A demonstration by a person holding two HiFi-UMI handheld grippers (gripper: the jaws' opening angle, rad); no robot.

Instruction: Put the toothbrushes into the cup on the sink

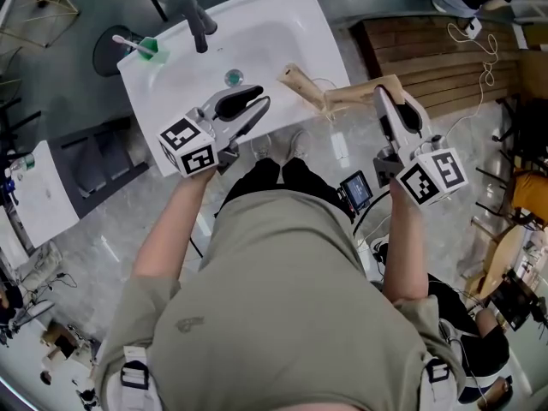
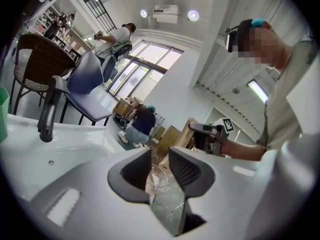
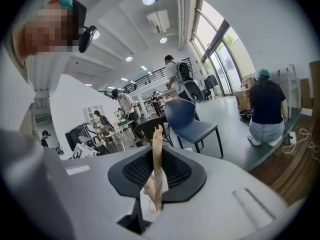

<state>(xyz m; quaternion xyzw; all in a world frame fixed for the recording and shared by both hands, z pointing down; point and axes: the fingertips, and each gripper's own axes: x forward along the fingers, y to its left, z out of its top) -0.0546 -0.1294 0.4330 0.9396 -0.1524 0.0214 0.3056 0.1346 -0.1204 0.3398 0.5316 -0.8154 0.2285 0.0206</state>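
The right tongs [image 3: 157,156] were closed on a slim beige toothbrush [image 3: 158,139]. It looked light, stiff and smooth, so mid-handle seemed the safest place to hold it. The left tongs [image 2: 160,154] stood narrowly apart and seemed empty. Only the head view showed plainly the green cup [image 1: 151,50], on the sink [image 1: 274,32] corner well beyond the left tongs, with another brush [image 1: 127,40] inside.

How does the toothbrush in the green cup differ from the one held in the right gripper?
The white toothbrush stands in the green cup on the sink; the tan toothbrush is clamped between the right gripper's fingers. The white toothbrush leans out of the cup; the tan toothbrush lies roughly level, its end over the sink's rim. Both are slim.
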